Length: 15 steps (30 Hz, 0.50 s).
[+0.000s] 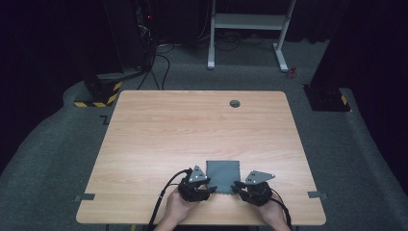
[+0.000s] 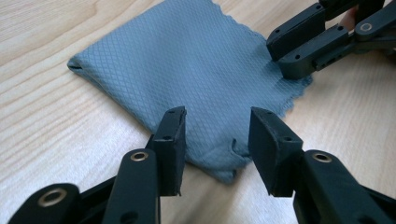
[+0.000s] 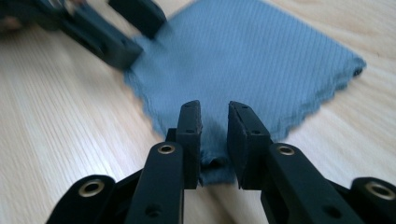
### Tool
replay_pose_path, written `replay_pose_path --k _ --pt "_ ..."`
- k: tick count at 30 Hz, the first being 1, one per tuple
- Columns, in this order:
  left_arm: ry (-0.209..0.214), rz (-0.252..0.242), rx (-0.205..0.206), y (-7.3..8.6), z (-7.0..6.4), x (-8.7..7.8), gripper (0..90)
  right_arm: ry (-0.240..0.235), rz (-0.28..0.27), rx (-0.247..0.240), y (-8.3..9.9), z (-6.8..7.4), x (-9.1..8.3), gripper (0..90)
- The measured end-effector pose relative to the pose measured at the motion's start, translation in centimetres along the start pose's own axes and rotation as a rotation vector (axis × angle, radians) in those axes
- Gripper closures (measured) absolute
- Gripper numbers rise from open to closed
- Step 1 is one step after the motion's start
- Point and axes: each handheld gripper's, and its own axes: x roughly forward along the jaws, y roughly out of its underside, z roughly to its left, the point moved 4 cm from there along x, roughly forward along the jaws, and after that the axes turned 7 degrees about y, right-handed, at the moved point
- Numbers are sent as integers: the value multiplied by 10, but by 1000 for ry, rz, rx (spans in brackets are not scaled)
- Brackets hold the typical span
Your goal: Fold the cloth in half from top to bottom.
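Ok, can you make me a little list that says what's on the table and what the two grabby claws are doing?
Surface: wooden table
Main thing: folded grey cloth, lying flat near the person's edge
Left gripper: jaws apart, astride one near corner of the cloth
Right gripper: jaws nearly closed over the other near corner; a real pinch cannot be told
Also on table: small round grey cap at the far side

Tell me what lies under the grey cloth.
The grey cloth lies flat on the wooden table, whose bare wood shows all around it. Its folded layers cover whatever sits between them. Each gripper's jaws straddle a near corner: left gripper, right gripper.
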Motion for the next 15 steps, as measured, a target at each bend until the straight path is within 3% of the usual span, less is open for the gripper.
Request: replay_pose_path --k 10,15 --pt "12 8 -5 14 -4 -13 561 18 -11 -29 5 0 -4 734" --pt "26 -4 1 12 -5 -20 532 14 -11 -11 3 -1 -6 695"
